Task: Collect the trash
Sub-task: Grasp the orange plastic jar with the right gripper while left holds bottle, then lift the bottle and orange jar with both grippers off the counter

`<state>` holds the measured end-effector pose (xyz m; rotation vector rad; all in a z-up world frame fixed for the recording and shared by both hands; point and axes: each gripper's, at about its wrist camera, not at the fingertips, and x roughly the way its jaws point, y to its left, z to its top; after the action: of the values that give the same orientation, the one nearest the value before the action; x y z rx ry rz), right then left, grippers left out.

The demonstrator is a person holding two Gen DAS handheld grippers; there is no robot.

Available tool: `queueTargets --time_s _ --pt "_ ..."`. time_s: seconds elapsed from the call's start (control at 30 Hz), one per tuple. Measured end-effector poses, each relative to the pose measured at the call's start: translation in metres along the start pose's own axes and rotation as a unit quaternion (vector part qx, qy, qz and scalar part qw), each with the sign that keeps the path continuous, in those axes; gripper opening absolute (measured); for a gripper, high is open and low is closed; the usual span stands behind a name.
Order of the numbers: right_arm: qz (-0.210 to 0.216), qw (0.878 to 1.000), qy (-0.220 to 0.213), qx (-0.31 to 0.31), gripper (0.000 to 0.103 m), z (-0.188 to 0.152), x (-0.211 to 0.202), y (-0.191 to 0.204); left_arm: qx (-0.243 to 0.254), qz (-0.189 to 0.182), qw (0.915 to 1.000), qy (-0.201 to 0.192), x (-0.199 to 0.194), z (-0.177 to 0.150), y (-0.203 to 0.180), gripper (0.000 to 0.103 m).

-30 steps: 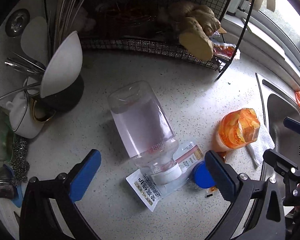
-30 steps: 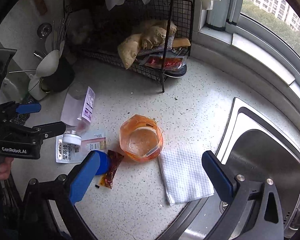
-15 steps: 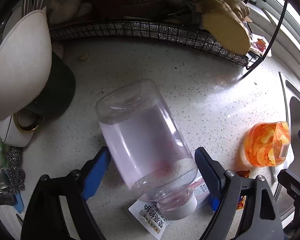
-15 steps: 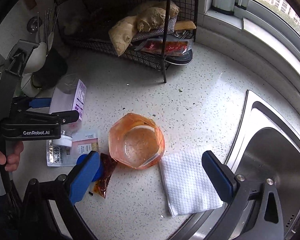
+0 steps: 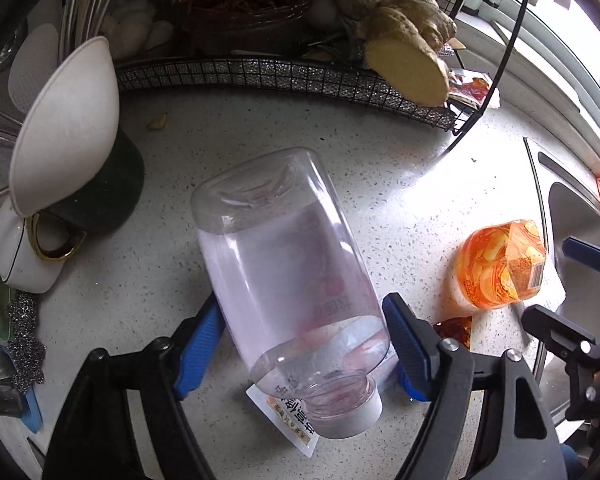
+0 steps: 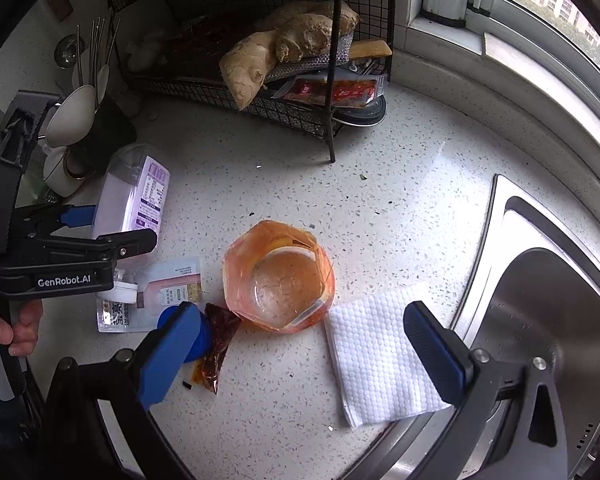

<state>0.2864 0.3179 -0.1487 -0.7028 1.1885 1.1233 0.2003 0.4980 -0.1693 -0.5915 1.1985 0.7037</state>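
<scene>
L gripper (image 5: pixel 304 344) has closed in since 1 s ago, pads now touching both sides of the clear bottle (image 5: pixel 288 276) lying on the counter (image 5: pixel 400 184) at 6 o'clock; R gripper (image 6: pixel 300 344) stays wide open, empty, above orange cup (image 6: pixel 280 276).

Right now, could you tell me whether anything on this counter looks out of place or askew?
Yes: a clear plastic bottle lies on its side between the left hand-held gripper fingers, over a flat sachet. A crumpled orange cup and sauce packet litter the counter.
</scene>
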Motion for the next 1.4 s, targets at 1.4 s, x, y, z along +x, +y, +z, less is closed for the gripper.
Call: queueTargets --time_s 1.4 --pt "-0.037 0.994 -0.103 0.019 0.065 -0.099 -0.120 0.000 0.144 -0.041 0.9830 -0.107 -0.149 -0.106 -0.114 0.076"
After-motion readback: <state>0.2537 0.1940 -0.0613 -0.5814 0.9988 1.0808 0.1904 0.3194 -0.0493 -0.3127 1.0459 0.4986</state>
